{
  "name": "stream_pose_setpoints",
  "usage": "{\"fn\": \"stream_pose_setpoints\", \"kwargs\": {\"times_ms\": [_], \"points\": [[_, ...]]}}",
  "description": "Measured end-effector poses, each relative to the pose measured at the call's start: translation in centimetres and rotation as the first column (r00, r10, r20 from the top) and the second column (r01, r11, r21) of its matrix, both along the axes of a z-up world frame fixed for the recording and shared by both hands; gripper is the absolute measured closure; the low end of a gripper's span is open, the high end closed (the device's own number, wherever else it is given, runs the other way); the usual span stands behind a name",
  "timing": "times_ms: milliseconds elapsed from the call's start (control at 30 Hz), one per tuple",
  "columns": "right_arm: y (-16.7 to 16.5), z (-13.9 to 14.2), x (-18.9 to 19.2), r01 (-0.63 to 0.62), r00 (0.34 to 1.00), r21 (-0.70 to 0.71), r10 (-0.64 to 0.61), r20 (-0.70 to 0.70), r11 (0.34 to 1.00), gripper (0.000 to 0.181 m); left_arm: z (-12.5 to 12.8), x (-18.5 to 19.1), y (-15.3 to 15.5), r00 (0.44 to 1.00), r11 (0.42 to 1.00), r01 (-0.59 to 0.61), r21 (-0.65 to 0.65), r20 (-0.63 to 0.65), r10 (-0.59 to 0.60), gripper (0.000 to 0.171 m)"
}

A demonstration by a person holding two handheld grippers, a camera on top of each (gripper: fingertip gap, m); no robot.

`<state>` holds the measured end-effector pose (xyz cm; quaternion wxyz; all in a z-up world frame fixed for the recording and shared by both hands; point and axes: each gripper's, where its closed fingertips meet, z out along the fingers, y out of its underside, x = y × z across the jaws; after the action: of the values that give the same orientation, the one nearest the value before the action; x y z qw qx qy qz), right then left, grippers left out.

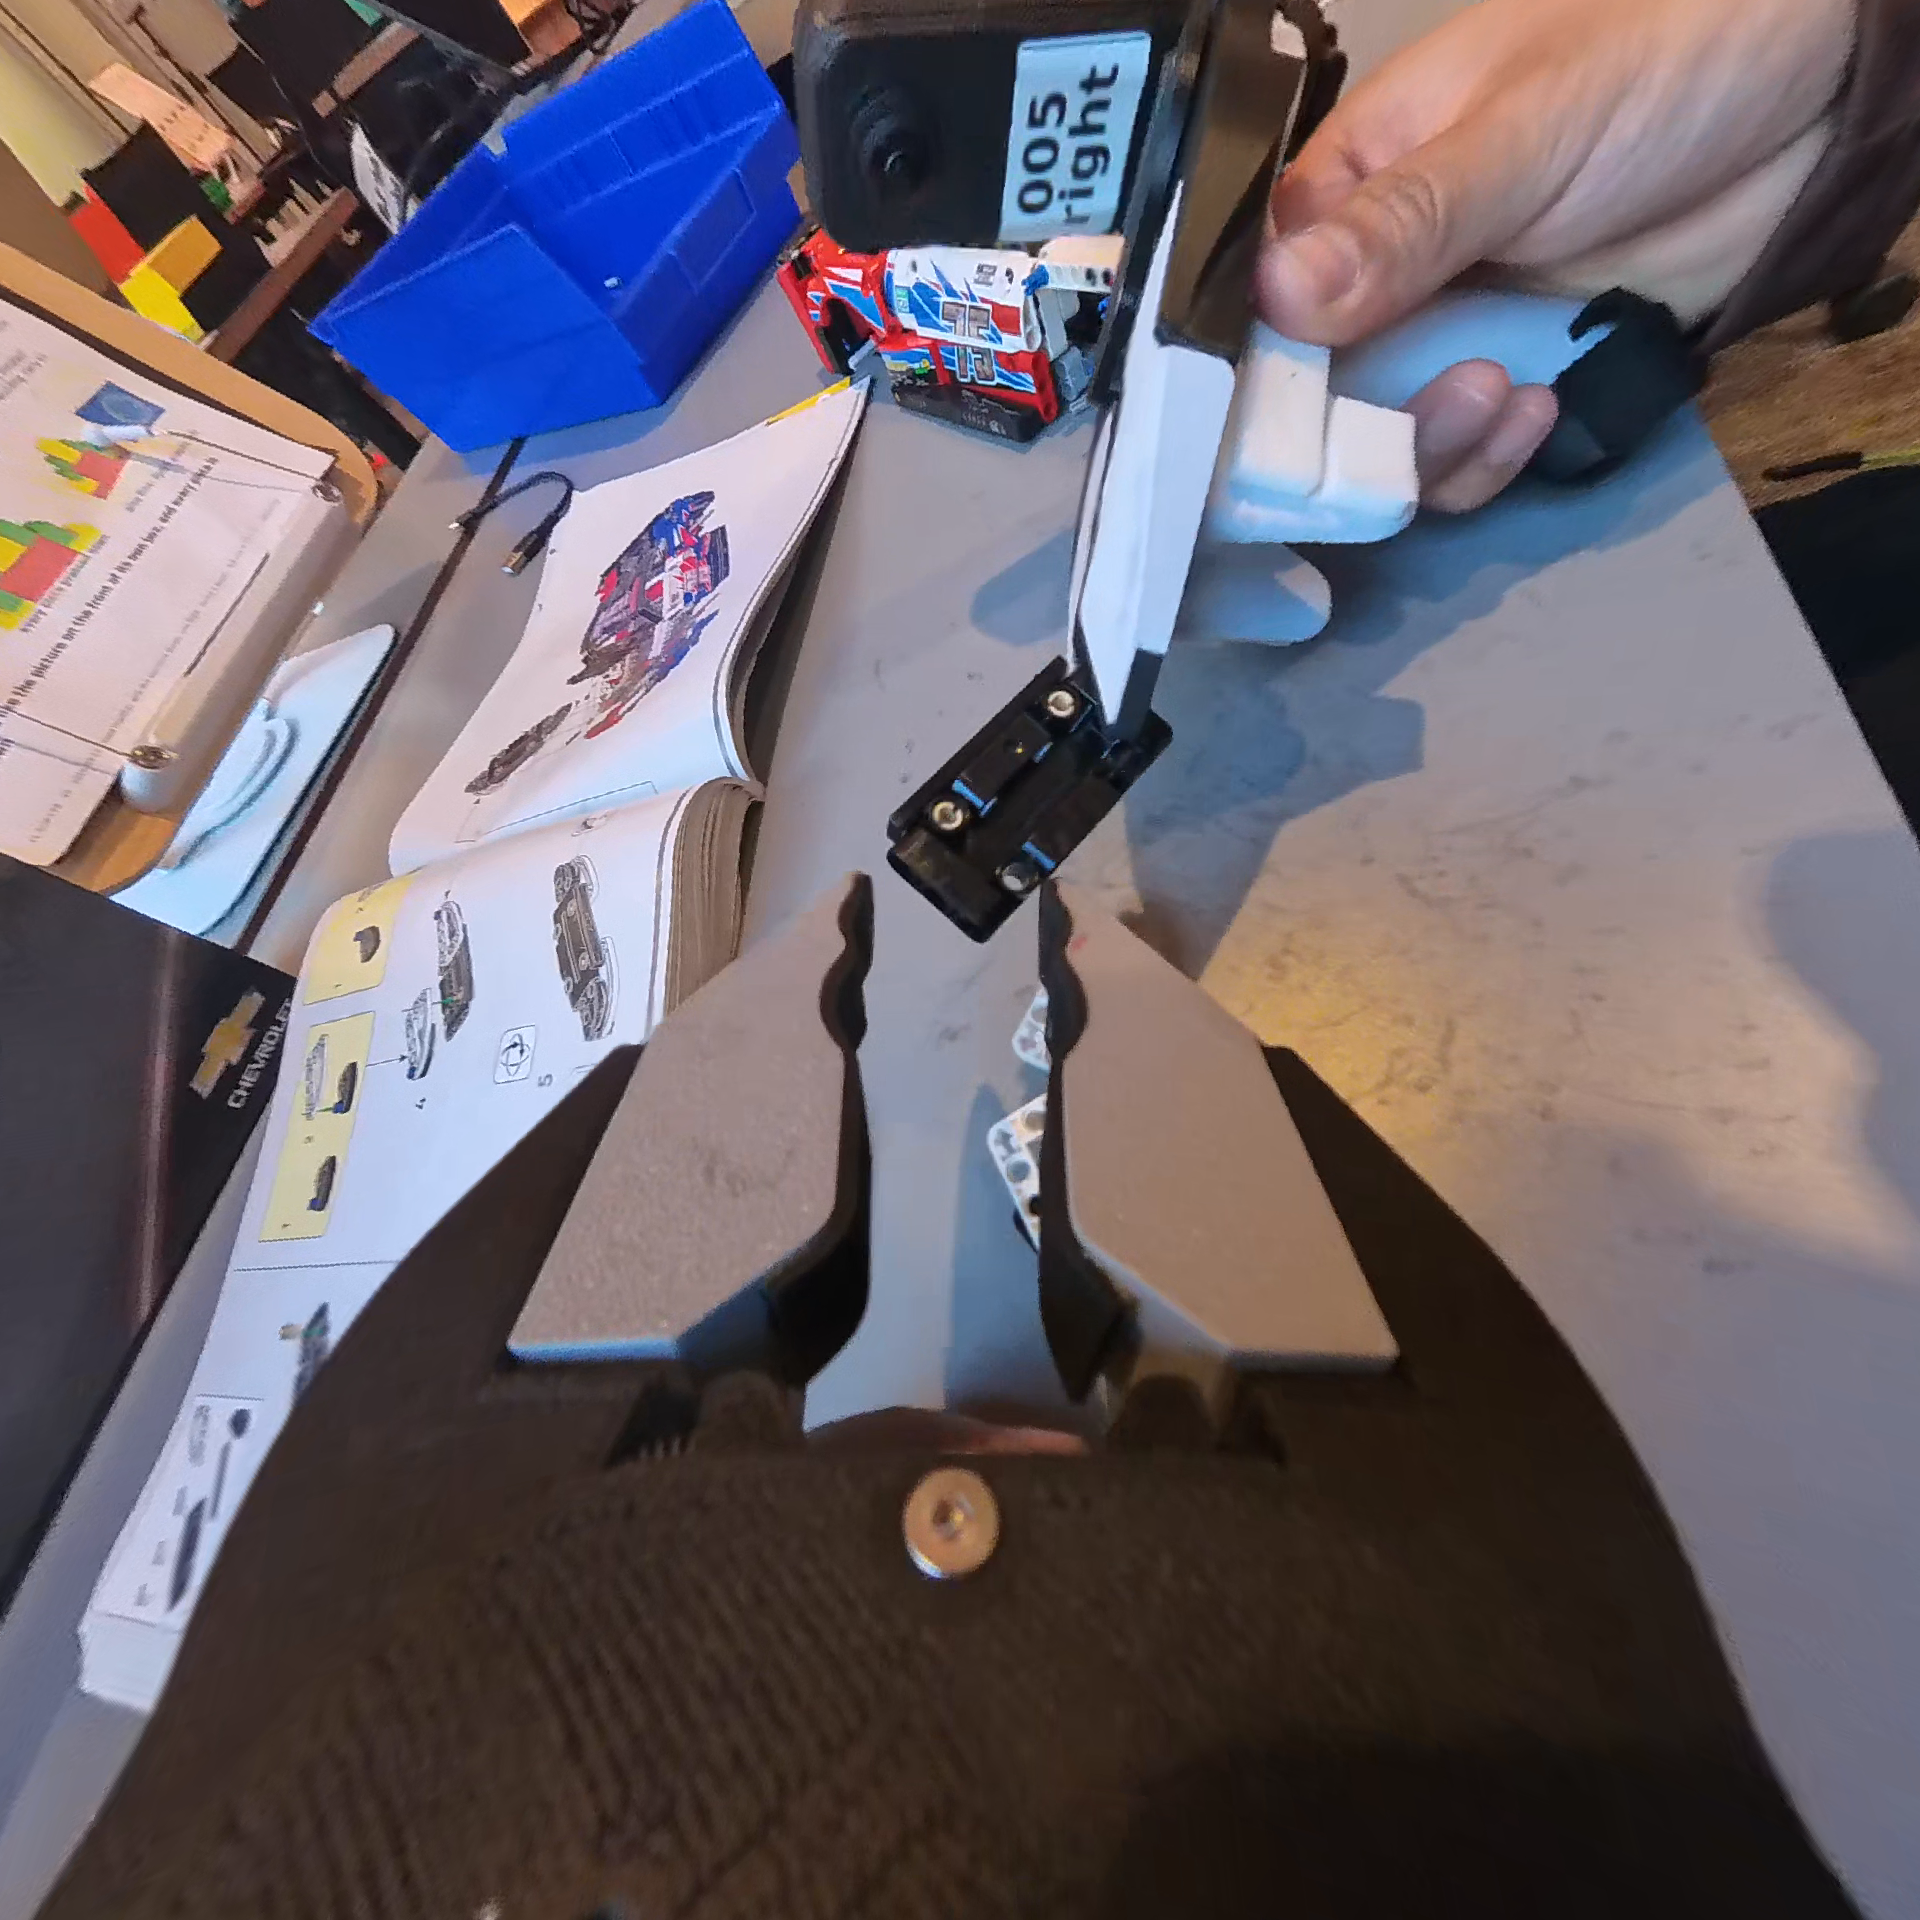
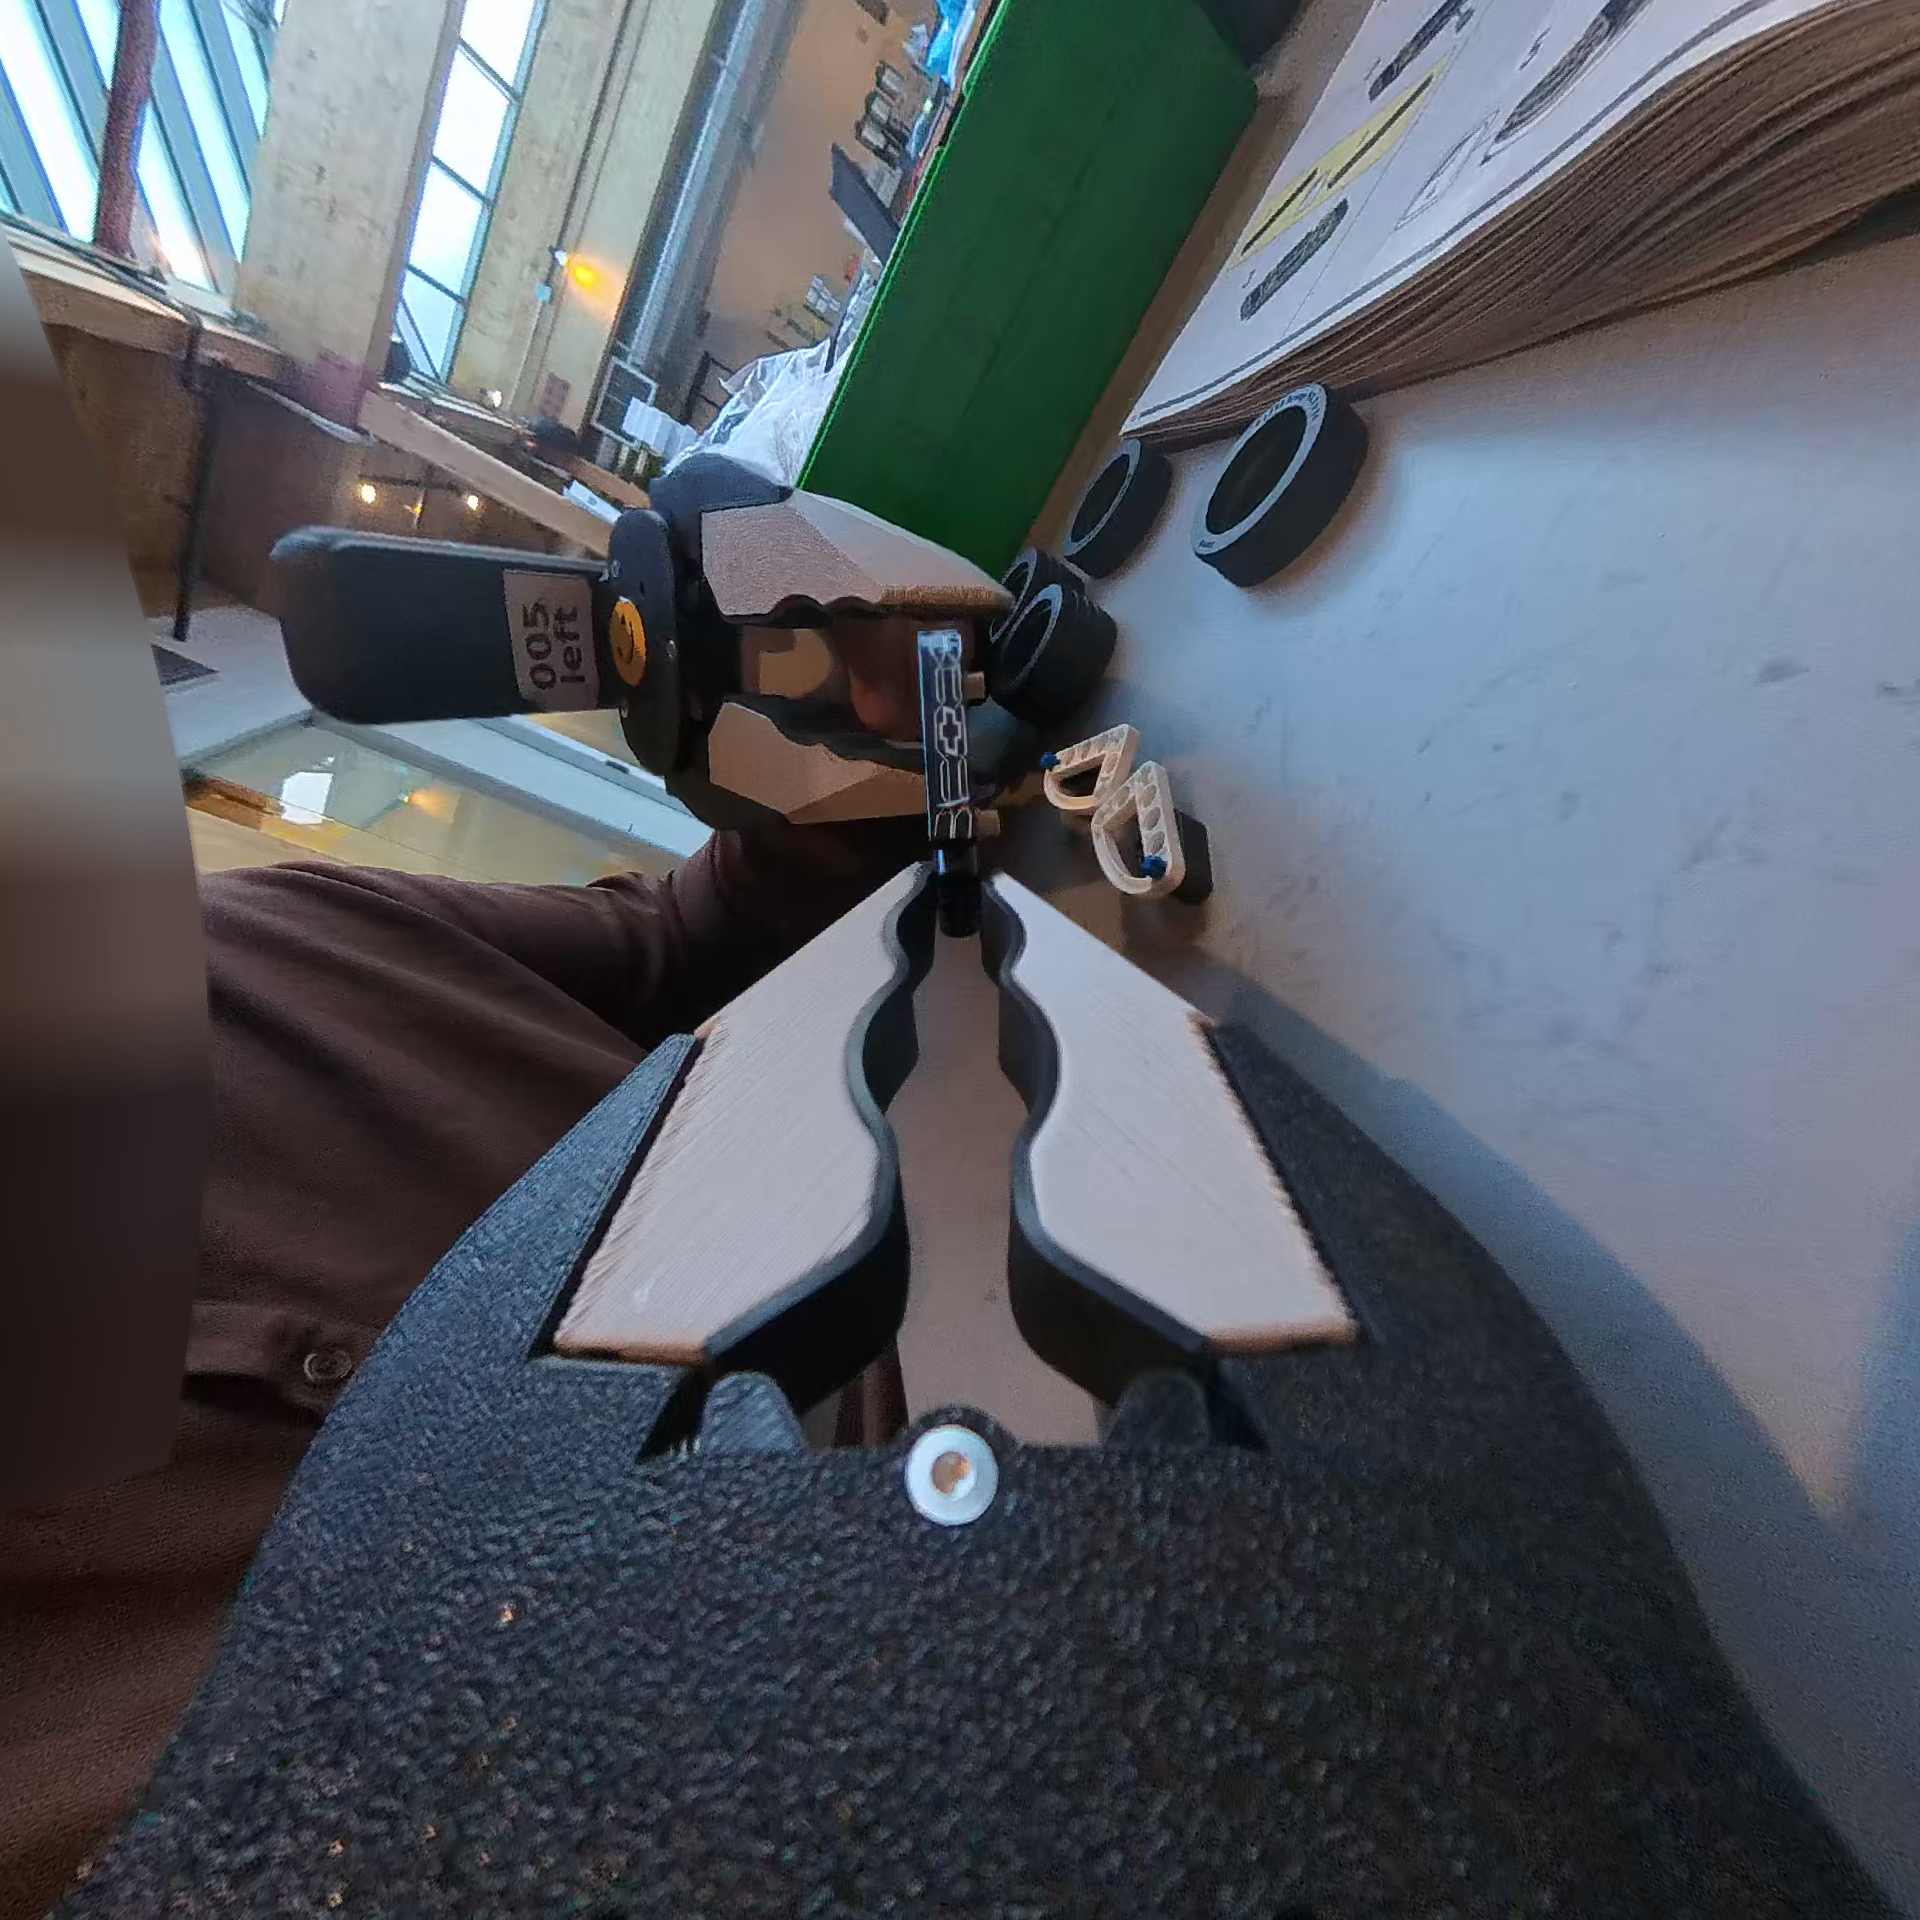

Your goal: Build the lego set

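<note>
Your bench carries the open instruction booklet toward its left edge, with a blue bin and a red, white and blue built model at the far edge.

Your right gripper has its fingers drawn close on the end of a small black lego assembly, which hangs above the bench middle. Your left gripper sits just below that assembly with its fingers spread; from the right wrist view its tips appear to straddle the part, but you cannot tell whether they touch it.

Black tyres lie along the booklet's edge. Two white lego frames rest near the left gripper, partly hidden behind its finger in the left wrist view.
</note>
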<state>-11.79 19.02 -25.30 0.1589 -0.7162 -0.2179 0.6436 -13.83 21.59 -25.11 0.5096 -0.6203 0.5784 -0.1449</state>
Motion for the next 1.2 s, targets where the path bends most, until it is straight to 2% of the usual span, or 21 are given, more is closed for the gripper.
{"fn": "stream_pose_setpoints", "kwargs": {"times_ms": [200,300,467,567,733,867,967,1200], "points": [[-0.1,-0.1,-0.1,-0.004,1.000,-0.045,0.004,-0.017,0.999,0.175,-0.8,0.3,-0.1,0.997,0.995,0.006,0.100,-0.083,0.003,0.135],[-0.5,-0.2,-0.4,-0.018,1.000,-0.056,0.017,-0.017,0.998,0.175,-0.7,0.1,0.2,0.994,0.987,-0.002,0.158,-0.106,0.019,0.144],[-0.9,-0.6,-0.7,-0.034,0.999,-0.014,0.035,0.021,0.999,0.175,-0.9,0.1,0.1,0.991,0.985,0.009,0.170,-0.131,0.014,0.148],[-0.9,-0.7,-0.7,-0.032,0.999,0.007,0.032,0.032,0.999,0.175,-1.1,0.1,0.1,0.992,0.990,0.002,0.143,-0.125,0.016,0.148],[-0.5,-0.7,-0.6,-0.018,0.998,0.088,0.013,0.065,0.996,0.175,-1.4,0.2,-0.3,0.998,0.999,0.011,-0.034,-0.057,-0.013,0.141],[-0.3,-0.4,-0.5,-0.018,0.995,0.193,0.000,0.097,0.981,0.175,-0.7,0.1,-0.3,1.000,0.994,0.015,-0.109,0.011,-0.014,0.142],[-0.4,-0.3,-0.6,-0.023,0.995,0.210,0.001,0.102,0.977,0.175,-0.7,0.0,-0.1,1.000,0.994,0.004,-0.111,0.015,-0.002,0.146],[-0.3,-0.1,-0.5,-0.007,0.999,0.134,0.002,0.043,0.991,0.175,-0.7,0.1,-0.1,1.000,0.997,0.000,-0.072,-0.002,0.000,0.153]]}}
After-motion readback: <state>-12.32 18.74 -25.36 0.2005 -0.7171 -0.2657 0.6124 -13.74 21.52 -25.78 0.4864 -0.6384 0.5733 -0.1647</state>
